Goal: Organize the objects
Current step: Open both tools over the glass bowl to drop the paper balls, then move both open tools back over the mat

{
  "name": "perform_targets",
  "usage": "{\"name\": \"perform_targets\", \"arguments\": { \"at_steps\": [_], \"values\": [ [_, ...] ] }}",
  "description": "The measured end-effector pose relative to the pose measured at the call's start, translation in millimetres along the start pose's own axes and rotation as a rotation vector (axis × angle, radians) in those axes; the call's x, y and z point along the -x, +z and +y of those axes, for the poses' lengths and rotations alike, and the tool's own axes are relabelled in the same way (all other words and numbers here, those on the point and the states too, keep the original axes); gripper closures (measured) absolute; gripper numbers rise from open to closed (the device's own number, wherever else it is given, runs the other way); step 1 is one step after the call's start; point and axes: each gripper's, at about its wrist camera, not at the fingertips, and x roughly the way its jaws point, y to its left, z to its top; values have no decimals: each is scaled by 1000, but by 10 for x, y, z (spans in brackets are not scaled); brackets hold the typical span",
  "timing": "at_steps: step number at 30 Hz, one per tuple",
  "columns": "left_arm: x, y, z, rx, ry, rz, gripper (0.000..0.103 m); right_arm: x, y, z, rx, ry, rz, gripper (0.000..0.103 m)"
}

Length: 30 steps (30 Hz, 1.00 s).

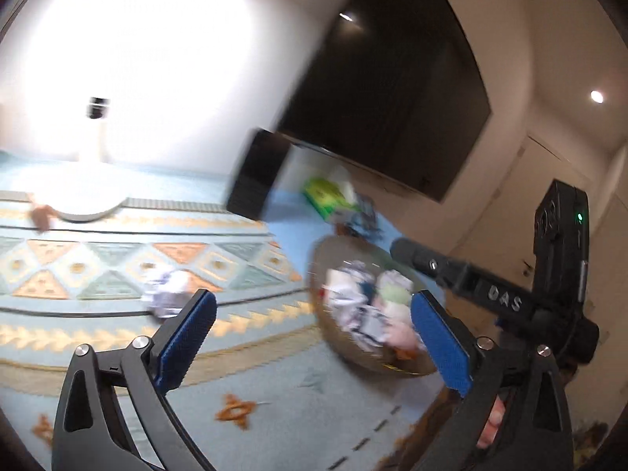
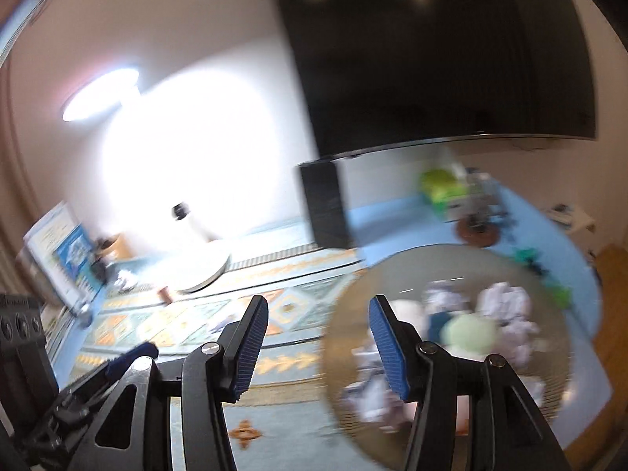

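Hovering with jaws apart and empty, both grippers look between pickups; next, the left gripper (image 1: pixel 314 337) likely takes the crumpled paper (image 1: pixel 167 294) to the basket (image 1: pixel 337 349).

Left gripper (image 1: pixel 314 337): black curved arms, silver pivot screws, blue textured pads (image 1: pixel 188 341). Right gripper (image 2: pixel 318 347): same build; its black body bears raised "DAS" lettering and a green LED

A patterned blue rug (image 1: pixel 129 267) covers the floor. On the far wall hangs a big dark television (image 2: pixel 451 59), a black speaker (image 2: pixel 327 204) below, glare at left.
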Motion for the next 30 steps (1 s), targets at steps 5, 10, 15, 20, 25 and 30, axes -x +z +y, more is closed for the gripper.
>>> {"name": "perform_targets", "arguments": {
  "at_steps": [5,10,15,20,25,30],
  "values": [
    [563,-105,817,90,305,-78,1,-382,-239,613,57,118,86,51],
    [952,-288,1651,239,511,-123,1,-924,-543,999,-7,375,230,51],
    [1001,-452,1990,306,541,-122,1,-1230,-793,1370,62,328,246,51],
    [903,-528,2047,274,536,-77,1,-1429,-1033,1541,149,273,237,51],
    [913,-539,2114,318,535,-78,1,-1473,-1076,1669,218,212,230,51],
    [954,-559,2132,336,561,-101,1,-1485,-1112,1740,261,185,233,51]
  ]
}}
